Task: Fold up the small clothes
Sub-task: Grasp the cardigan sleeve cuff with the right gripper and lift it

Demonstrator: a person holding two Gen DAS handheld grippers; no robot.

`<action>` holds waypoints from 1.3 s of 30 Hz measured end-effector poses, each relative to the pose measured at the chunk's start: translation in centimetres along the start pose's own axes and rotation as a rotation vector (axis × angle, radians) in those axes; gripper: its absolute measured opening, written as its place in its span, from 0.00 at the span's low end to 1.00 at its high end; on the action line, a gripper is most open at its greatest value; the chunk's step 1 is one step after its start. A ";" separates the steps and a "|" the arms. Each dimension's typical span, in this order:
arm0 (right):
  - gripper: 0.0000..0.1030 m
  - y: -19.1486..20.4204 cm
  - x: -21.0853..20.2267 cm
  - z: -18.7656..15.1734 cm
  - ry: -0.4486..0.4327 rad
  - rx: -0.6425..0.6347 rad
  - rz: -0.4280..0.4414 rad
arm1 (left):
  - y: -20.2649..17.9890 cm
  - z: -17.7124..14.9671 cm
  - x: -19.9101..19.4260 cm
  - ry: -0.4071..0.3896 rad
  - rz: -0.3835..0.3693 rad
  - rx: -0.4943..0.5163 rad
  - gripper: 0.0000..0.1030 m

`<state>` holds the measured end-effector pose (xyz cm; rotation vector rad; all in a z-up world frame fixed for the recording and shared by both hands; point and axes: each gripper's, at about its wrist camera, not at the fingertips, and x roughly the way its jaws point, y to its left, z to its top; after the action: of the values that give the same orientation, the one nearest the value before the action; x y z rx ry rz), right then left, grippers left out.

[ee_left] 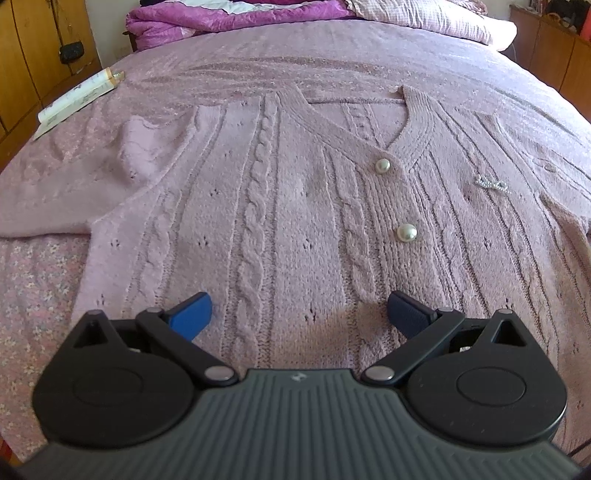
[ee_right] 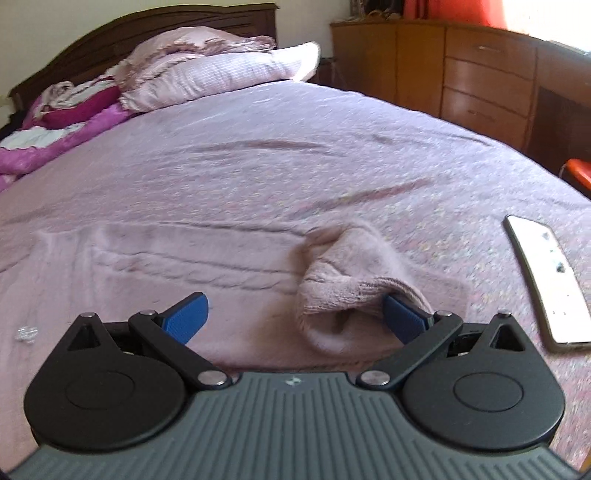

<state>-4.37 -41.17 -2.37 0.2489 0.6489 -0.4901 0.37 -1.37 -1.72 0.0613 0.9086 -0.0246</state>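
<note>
In the left wrist view the left gripper (ee_left: 299, 314) sits low at the bottom centre of the frame, pointing up the bed, its two blue fingers (ee_left: 192, 317) spread wide apart with nothing between them, hovering over the lower part of the pink cardigan (ee_left: 280, 206). The cardigan lies flat and buttoned on the pink bedspread (ee_left: 406, 55), filling the middle of the frame, neckline toward the top. Two pearl buttons (ee_left: 382, 166) show down its front, right of centre, and one small sparkly bow brooch (ee_left: 491, 183) sits at mid right. One sleeve (ee_left: 62, 199) stretches out to the left edge. One white tube (ee_left: 79, 98) lies on the bedspread at upper left.

In the right wrist view the right gripper (ee_right: 295, 317) also points forward from the bottom centre, fingers held apart. The sleeve cuff (ee_right: 343, 295) is bunched up just right of centre, its knit draped over the right-hand finger (ee_right: 400, 317); the left-hand finger stays clear of it. One phone (ee_right: 546, 284) lies on the bedspread at the right edge. Two pillows (ee_right: 207, 70) are stacked at upper left, before one dark headboard (ee_right: 147, 26), and one wooden dresser (ee_right: 443, 62) stands at upper right
</note>
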 end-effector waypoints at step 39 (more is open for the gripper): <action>0.22 -5.0 -0.9 2.1 -0.114 0.164 -0.019 | 0.8 -0.1 0.5 -0.007 -0.053 0.029 1.00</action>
<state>-6.43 -45.95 -0.54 0.3670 0.5012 -0.5724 0.65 -0.52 -2.16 0.0643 0.9026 -0.0876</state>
